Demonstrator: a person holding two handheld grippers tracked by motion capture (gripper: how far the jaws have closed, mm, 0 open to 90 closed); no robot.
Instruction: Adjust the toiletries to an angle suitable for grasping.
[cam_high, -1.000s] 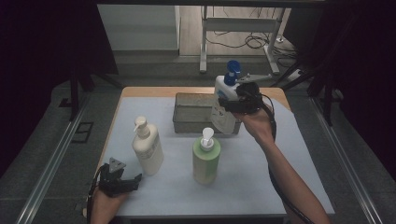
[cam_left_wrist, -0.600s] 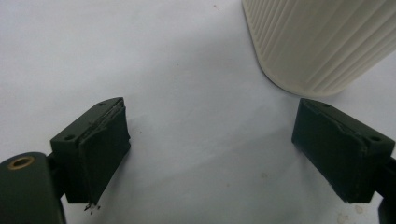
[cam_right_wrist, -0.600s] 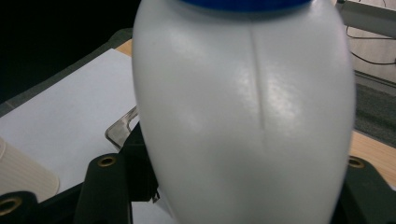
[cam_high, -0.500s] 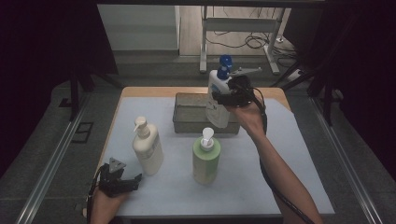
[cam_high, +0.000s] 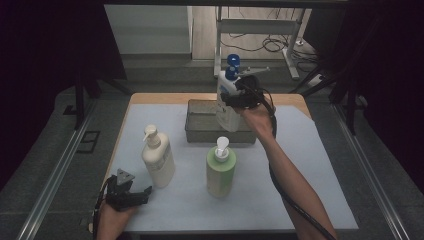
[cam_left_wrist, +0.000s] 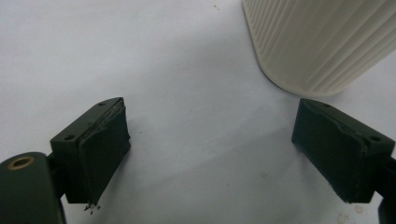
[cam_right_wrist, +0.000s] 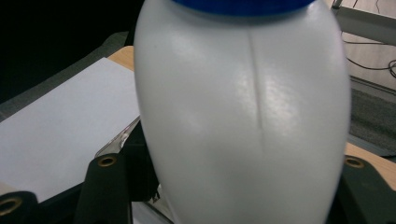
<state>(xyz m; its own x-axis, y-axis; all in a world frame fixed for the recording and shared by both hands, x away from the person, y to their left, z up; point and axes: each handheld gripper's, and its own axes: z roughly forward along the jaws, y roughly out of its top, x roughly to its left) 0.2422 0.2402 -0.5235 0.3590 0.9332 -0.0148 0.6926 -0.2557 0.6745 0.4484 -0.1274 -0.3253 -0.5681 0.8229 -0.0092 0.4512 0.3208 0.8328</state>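
A white bottle (cam_high: 226, 106) with a blue pump cap (cam_high: 232, 63) hangs upright above the right part of the grey bin (cam_high: 199, 131). My right gripper (cam_high: 235, 99) is shut on the bottle's body. In the right gripper view the white bottle (cam_right_wrist: 243, 116) bulges between the two jaws of the right gripper (cam_right_wrist: 233, 191), with the bin's rim below. My left gripper (cam_high: 145, 191) rests on the table's front left, open, just below a cream pump bottle (cam_high: 158, 161). In the left gripper view the left gripper (cam_left_wrist: 212, 154) holds nothing, and the ribbed cream bottle (cam_left_wrist: 322, 42) stands beyond its right jaw.
A green pump bottle (cam_high: 221, 171) stands in front of the bin, mid-table. The white mat (cam_high: 310, 165) covers a wooden table (cam_high: 160, 98). Metal rails run along both sides, and a frame with cables stands on the floor behind.
My right gripper has carried the white bottle to the left and a little farther back, over the bin. The left gripper has stayed where it was.
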